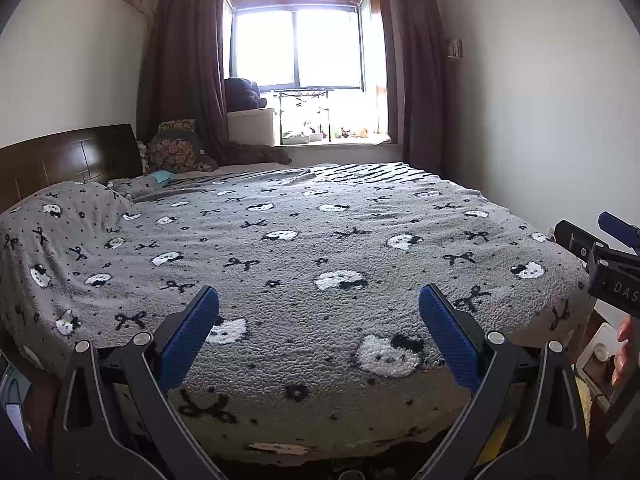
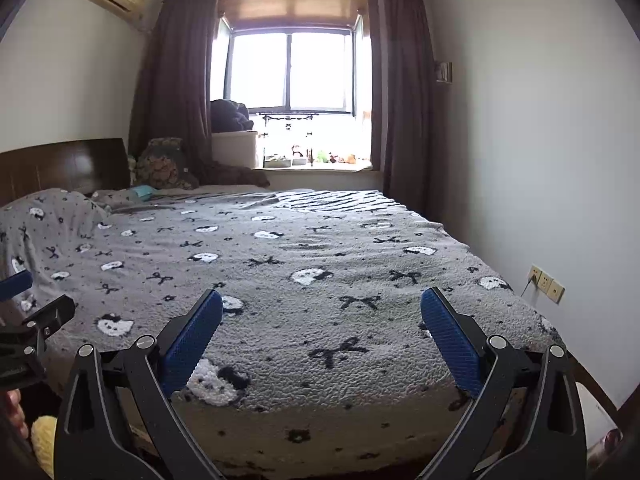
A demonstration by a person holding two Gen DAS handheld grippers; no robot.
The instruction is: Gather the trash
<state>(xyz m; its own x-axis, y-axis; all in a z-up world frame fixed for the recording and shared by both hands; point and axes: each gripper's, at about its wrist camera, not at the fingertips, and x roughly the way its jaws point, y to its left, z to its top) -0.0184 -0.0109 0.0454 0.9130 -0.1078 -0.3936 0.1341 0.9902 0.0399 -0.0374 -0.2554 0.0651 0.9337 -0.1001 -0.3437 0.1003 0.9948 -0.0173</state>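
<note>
My left gripper (image 1: 319, 296) hangs open over the foot of a bed (image 1: 304, 248), with nothing between its blue pads. My right gripper (image 2: 322, 296) is also open and empty, over the same end of the bed (image 2: 304, 264). A grey blanket with white cat faces and black bows covers the bed. A small teal item (image 1: 162, 177) lies near the pillows at the far left, also visible in the right wrist view as a teal item (image 2: 142, 191); what it is I cannot tell. No clear piece of trash shows on the blanket.
A dark wooden headboard (image 1: 68, 160) stands at the left, with patterned cushions (image 1: 176, 148) beside it. A window sill (image 1: 332, 140) holds a box and small plants. A wall socket (image 2: 546, 283) sits low on the right wall. A hand (image 1: 624, 344) shows at the right edge.
</note>
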